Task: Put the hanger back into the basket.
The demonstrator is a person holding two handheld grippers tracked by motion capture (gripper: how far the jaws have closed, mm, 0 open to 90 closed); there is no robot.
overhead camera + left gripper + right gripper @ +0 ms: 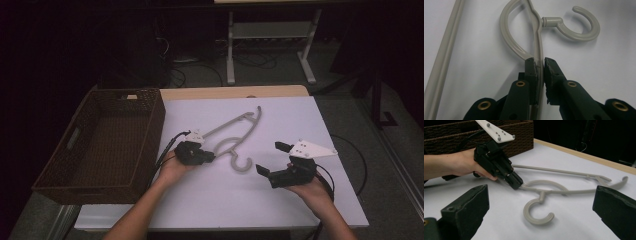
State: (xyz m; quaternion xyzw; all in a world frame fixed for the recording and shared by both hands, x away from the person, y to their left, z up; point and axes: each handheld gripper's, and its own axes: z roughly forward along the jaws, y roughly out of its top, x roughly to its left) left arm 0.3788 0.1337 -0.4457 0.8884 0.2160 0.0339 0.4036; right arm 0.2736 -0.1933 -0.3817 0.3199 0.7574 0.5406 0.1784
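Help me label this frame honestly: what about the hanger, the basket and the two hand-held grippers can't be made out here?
- Hanger: in the left gripper view, its arm is covered where the left hand-held gripper clamps it, and the bottom edge crops it.
- Basket: in the high view, the interior is too dark to tell contents.
- Right hand-held gripper: in the right gripper view, the frame edges crop both open jaws.

Glossy plastic hanger [537, 45], wicker basket [100, 145] (rough)
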